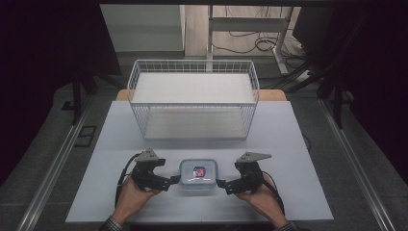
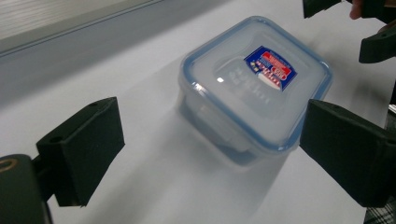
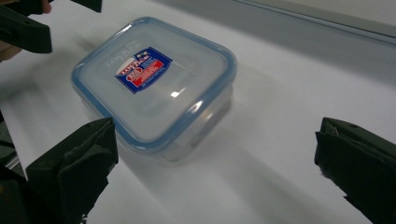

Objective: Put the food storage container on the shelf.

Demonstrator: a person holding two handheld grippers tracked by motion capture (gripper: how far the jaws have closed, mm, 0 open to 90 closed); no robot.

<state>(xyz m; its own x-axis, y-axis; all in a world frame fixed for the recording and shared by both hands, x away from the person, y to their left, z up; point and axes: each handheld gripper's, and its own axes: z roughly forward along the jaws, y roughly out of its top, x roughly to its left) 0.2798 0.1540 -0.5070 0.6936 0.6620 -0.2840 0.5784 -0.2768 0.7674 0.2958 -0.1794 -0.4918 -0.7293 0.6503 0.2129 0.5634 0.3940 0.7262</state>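
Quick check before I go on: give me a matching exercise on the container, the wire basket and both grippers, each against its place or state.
Things:
1. plastic container
2. wire basket
3. left gripper
4. right gripper

Places or states:
A. white, at the far end of the table
B. jaws open, at the container's left side
C. lid on, blue rim, between the two grippers
D. jaws open, at the container's right side

Pairs: 1-C, 2-A, 3-B, 4-D
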